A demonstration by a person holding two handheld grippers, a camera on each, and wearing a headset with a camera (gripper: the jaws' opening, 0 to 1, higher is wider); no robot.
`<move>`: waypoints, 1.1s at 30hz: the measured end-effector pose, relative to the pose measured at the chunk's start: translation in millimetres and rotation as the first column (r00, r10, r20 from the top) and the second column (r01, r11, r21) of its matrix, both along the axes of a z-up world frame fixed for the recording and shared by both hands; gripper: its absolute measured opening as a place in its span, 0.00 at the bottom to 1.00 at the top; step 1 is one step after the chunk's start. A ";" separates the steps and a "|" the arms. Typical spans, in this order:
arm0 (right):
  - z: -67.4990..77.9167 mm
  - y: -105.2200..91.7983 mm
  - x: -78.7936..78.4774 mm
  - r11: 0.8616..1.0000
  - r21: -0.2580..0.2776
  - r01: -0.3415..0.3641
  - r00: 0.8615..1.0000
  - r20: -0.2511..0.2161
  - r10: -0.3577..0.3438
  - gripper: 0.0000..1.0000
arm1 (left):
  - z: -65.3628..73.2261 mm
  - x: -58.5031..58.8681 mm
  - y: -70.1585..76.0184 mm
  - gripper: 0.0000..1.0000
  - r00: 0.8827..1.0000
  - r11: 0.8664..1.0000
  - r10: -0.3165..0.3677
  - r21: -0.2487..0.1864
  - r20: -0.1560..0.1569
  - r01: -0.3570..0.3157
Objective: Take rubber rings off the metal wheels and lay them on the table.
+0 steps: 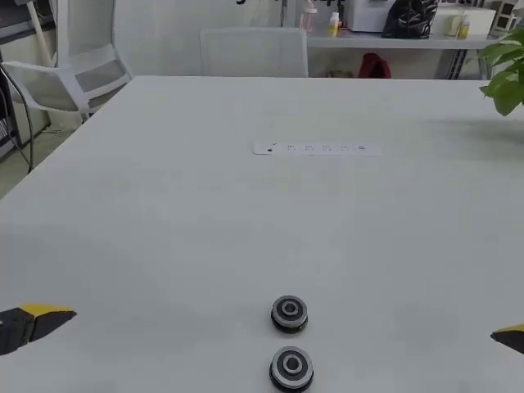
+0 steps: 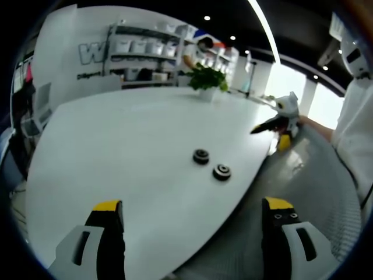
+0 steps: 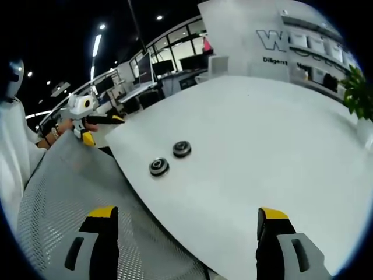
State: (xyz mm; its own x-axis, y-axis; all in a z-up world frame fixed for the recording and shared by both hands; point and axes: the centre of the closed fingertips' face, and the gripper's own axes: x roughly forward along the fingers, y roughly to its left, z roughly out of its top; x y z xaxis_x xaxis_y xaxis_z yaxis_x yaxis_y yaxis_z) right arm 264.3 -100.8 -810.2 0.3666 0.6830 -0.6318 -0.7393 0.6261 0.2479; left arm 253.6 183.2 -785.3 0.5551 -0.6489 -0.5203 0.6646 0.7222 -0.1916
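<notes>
Head view: the near wheel (image 1: 291, 368) lies flat on the counter (image 1: 164, 205), with the far wheel (image 1: 289, 314) just beyond it. The rubber rings (image 1: 273, 369) seem to be on. The left tool (image 1: 37, 322) and right tool (image 1: 509, 336) flank the near wheel, well apart.
Left gripper view: jaws spread wide and empty, facing the near wheel (image 2: 221, 171).
Right gripper view: the same, likely readied for approach.

We count two metal wheels (image 1: 289, 314) (image 1: 291, 368), each with one black rubber ring around it, on one white table (image 1: 164, 205). There are two grippers, the left gripper (image 2: 192, 213) and the right gripper (image 3: 185, 217), one white power strip (image 1: 316, 148), two pale chairs (image 1: 70, 82) (image 1: 254, 53) and one leafy green plant (image 1: 506, 74).
</notes>
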 end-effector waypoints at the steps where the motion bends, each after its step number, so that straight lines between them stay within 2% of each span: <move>1: 0.6 0.1 0.3 1.000 0.002 0.002 1.000 0.001 -0.002 0.99 | 0.2 0.3 -0.3 1.00 1.000 1.000 -0.001 -0.001 0.000 0.001; 5: 4.0 0.6 1.9 1.000 0.012 0.007 1.000 0.009 -0.007 0.99 | 1.5 1.9 -1.1 1.00 1.000 1.000 -0.007 0.003 0.005 0.007; 8: 5.6 -0.2 2.7 1.000 0.013 0.007 1.000 0.015 -0.007 0.95 | 3.6 3.1 -2.6 1.00 1.000 1.000 -0.010 -0.003 0.007 0.010; 20: 8.8 -3.6 6.3 0.999 0.026 0.024 0.999 0.028 -0.025 0.95 | 9.3 3.9 -6.6 1.00 0.999 0.999 -0.031 0.009 0.019 0.031; 24: 11.6 -2.8 6.6 0.999 0.027 0.021 0.999 0.033 -0.022 0.95 | 11.4 3.9 -7.9 1.00 0.999 0.999 -0.046 0.019 0.020 0.046; 33: 19.7 -1.1 9.2 1.000 0.021 0.011 0.999 0.051 -0.012 0.94 | 21.0 6.1 -13.4 0.97 0.994 0.995 -0.096 0.041 0.044 0.095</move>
